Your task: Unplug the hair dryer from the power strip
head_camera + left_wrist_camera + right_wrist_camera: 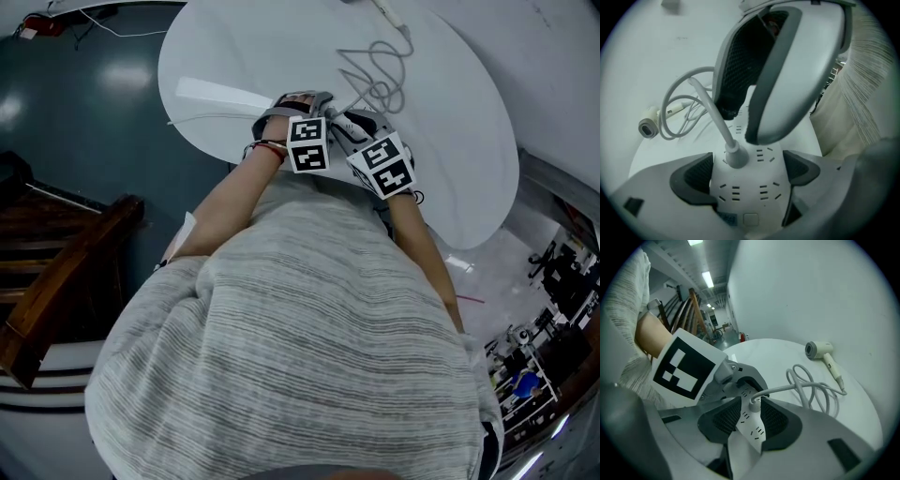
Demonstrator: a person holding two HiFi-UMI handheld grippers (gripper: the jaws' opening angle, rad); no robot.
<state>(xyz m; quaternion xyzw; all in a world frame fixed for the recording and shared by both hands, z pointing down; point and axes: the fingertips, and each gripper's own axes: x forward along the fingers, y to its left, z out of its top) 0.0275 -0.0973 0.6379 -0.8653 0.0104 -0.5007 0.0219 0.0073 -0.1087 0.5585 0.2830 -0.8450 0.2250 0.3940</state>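
Left gripper [747,171]: I see it clamped on the power strip [751,197], with a pad on each long side.
Right gripper [750,416]: jaws wide apart, straddling the plug [753,404] without pinching it.
Plug: seated in the strip.
Hair dryer [819,349]: lying on the white table [778,357], well apart from the strip — cable [813,390] looped between.

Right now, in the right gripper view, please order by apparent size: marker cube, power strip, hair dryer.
1. marker cube, close to the camera.
2. power strip.
3. hair dryer, far away, so nearness exaggerates the gap.

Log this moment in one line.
left claw: shut on power strip; right claw: open around plug; plug: seated; hair dryer: on table
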